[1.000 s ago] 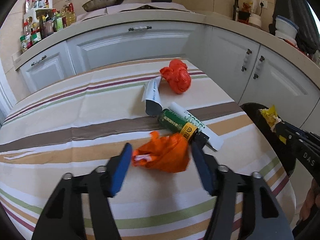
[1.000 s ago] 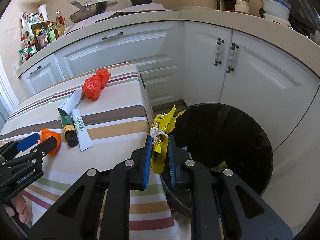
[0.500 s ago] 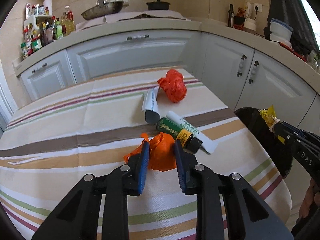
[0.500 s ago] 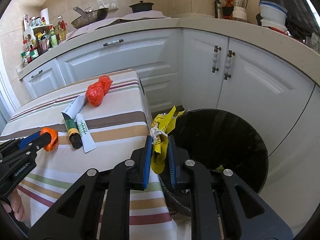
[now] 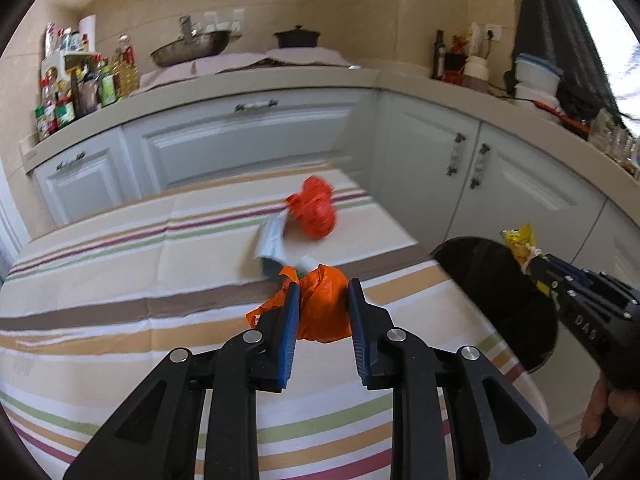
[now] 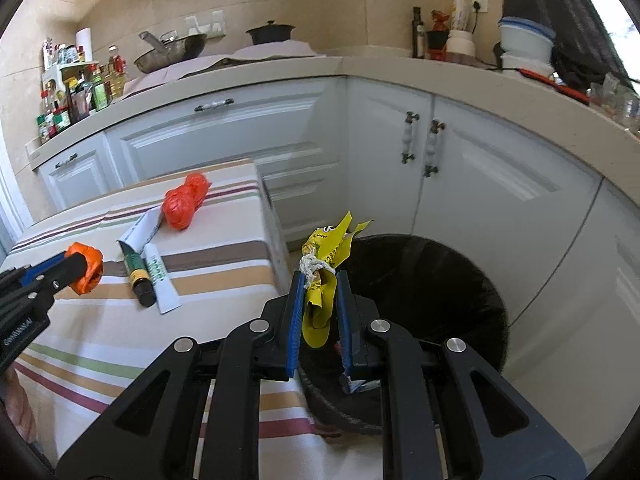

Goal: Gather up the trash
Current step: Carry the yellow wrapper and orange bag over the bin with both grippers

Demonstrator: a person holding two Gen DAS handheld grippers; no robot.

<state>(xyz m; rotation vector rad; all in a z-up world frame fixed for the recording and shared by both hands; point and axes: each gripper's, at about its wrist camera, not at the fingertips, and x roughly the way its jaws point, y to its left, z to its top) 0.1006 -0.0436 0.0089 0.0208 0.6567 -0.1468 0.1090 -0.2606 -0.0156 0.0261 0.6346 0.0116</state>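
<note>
My left gripper (image 5: 322, 300) is shut on a crumpled orange plastic bag (image 5: 320, 308) and holds it above the striped table (image 5: 120, 280); it also shows in the right wrist view (image 6: 86, 268). My right gripper (image 6: 318, 282) is shut on a knotted yellow wrapper (image 6: 320, 280), held at the near rim of the black trash bin (image 6: 432, 280) beside the table. A red bag (image 6: 186, 202), a green-and-yellow tube (image 6: 138, 276) and white paper packets (image 6: 160, 280) lie on the table.
White cabinets (image 6: 480, 184) curve around behind the bin and table. The counter above holds a wok (image 6: 176, 52), a black pot (image 6: 270, 34), bottles (image 6: 72, 96) and stacked bowls (image 6: 524, 44). The table edge (image 6: 276, 264) drops off just left of the bin.
My left gripper closed on the orange bag and lifted it off the table, moving up and right. My right gripper kept the yellow wrapper and stayed over the bin's rim.
</note>
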